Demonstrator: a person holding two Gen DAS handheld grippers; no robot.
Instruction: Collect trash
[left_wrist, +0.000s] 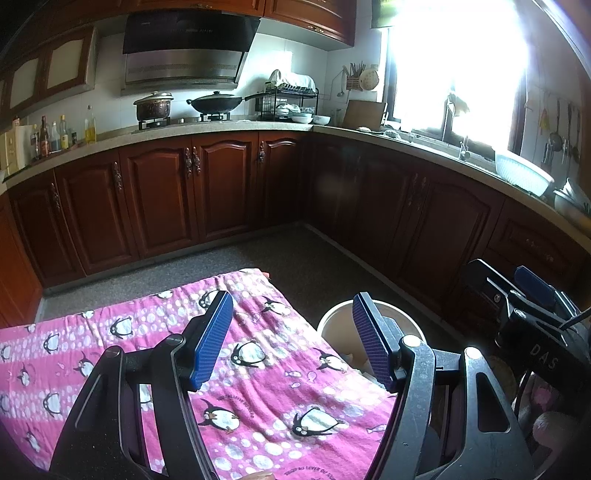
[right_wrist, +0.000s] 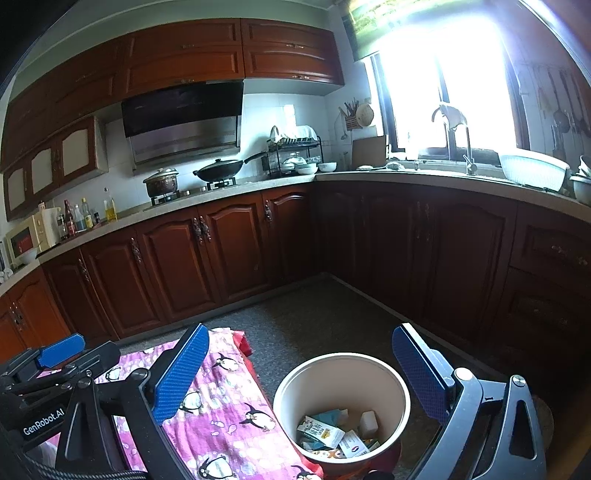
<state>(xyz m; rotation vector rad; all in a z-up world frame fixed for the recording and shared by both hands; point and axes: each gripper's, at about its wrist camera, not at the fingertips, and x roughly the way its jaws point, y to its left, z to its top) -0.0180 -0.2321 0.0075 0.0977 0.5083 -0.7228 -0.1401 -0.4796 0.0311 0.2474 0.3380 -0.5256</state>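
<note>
both grippers are spread and pinch nothing: the left gripper hangs over the right edge of the table's pink cloth, the right gripper above the bin on the floor just beside that edge. the cloth looks bare, so scan it before finishing. the bin stands upright, mouth up, trash flat at its bottom.

The left gripper, black-framed with blue ribbed pads, stands with its jaws apart and nothing between them, above a pink cloth printed with penguins. Just beside the cloth's right edge sits a round cream bucket on the speckled grey floor. At far right the right gripper shows in part. Dark red wooden cabinets run beneath a pale countertop
</note>
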